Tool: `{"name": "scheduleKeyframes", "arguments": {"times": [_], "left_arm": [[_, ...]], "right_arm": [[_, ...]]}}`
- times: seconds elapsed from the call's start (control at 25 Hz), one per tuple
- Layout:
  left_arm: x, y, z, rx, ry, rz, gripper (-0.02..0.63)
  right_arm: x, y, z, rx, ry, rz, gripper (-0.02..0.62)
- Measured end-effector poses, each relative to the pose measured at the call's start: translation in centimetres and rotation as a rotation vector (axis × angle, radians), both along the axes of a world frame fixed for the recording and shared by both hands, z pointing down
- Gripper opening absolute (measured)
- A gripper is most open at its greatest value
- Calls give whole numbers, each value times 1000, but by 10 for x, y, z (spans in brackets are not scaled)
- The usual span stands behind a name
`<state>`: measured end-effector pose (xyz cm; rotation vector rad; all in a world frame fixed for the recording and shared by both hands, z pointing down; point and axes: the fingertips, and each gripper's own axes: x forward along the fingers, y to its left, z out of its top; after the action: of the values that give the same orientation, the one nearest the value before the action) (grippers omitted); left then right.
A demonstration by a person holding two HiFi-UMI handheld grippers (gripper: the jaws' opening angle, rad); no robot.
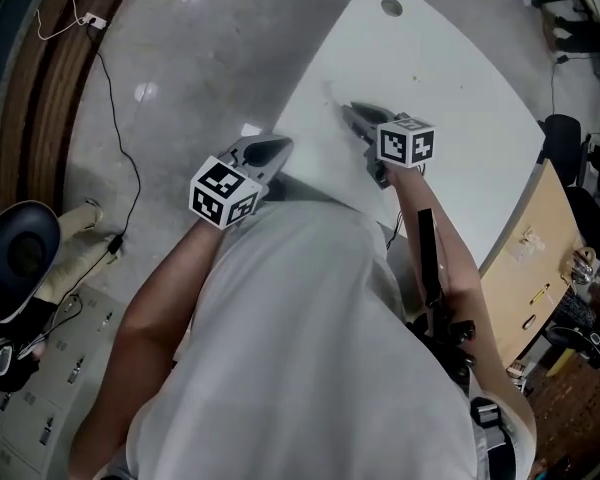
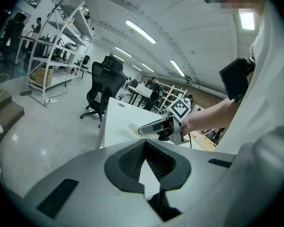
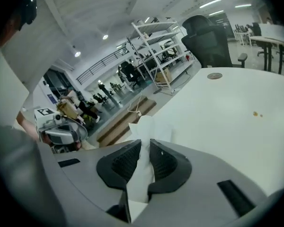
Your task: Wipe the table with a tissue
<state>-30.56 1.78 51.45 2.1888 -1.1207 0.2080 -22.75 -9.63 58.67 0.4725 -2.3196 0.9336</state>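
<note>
the person's white shirt [image 1: 300,348] fills the lower half of the head view, with both forearms reaching out from it. the right gripper [image 1: 351,111] is over the white desk [image 1: 440,88], a little in from its near edge. its fingers [image 3: 163,160] are closed on a white tissue [image 3: 146,126], pinched between the ribbed black pads. a crumpled end of the tissue sticks out past the fingertips. in the left gripper view that loose end [image 2: 132,128] sits low at the desk surface just ahead of the right gripper [image 2: 142,130]; whether it presses on the top cannot be told.

the left gripper [image 1: 278,148] hangs beside the desk's near corner, over the grey floor [image 1: 180,78], well apart from the tissue. its fingers [image 2: 128,162] meet at the tips and hold nothing.

further along the desk there is a round cable hole [image 3: 214,75] and a small dark speck [image 3: 257,113]. a black office chair [image 2: 102,86] stands at the far end, with white shelving racks [image 2: 57,46] behind.
</note>
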Motion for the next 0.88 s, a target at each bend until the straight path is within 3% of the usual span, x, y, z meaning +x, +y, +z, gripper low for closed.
{"name": "scheduleKeyframes", "arguments": {"times": [0.16,0.44,0.6,0.88], "left_arm": [[-9,2,1,-4,8,-12,5],[-32,2,1,-1,-4,-35,6],[-38,5,3,-9,-7,-28,5],[-30,2,1,3,-13,11,5]], "right_arm": [[-12,-5,16,77,127,-87,60],[-28,-9,32,352,413,-289,60],[-32,1,36,422,461,-354,58],[-33,28,37,441,497,-496,58]]}}
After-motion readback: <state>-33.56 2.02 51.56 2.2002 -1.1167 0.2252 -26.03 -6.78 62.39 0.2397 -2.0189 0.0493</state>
